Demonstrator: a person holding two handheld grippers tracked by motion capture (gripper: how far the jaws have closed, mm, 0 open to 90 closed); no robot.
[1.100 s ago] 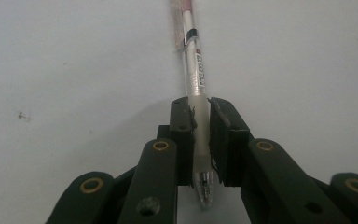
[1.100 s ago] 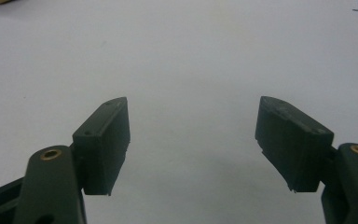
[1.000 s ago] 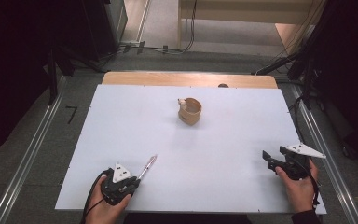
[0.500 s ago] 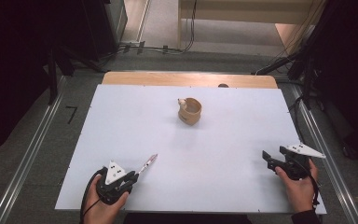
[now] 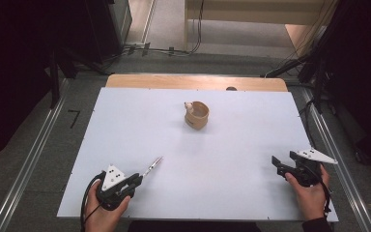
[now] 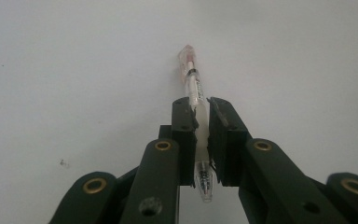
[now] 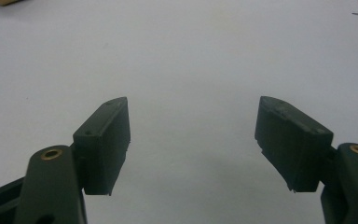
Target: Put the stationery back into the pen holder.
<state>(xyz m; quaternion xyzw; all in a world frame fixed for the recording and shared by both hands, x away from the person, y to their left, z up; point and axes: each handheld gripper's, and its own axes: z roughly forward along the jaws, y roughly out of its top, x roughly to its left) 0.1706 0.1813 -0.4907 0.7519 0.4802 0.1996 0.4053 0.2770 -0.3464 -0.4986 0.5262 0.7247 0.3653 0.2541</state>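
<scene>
The right claw (image 7: 193, 140) is hanging over the white bench (image 7: 191, 60) with its two black jaws standing wide apart and nothing lying between them. Brass-coloured pins are showing on the links at the lower corners. A sliver of a tan thing (image 7: 4, 2) is peeking in at the top left edge, well apart from the jaws.

Slim clear plastic pen with a pinkish-red tip (image 6: 193, 88), clamped lengthwise between the two black fingers (image 6: 185, 135), tip jutting well beyond them, spring end poking out behind, just above the white table.
</scene>
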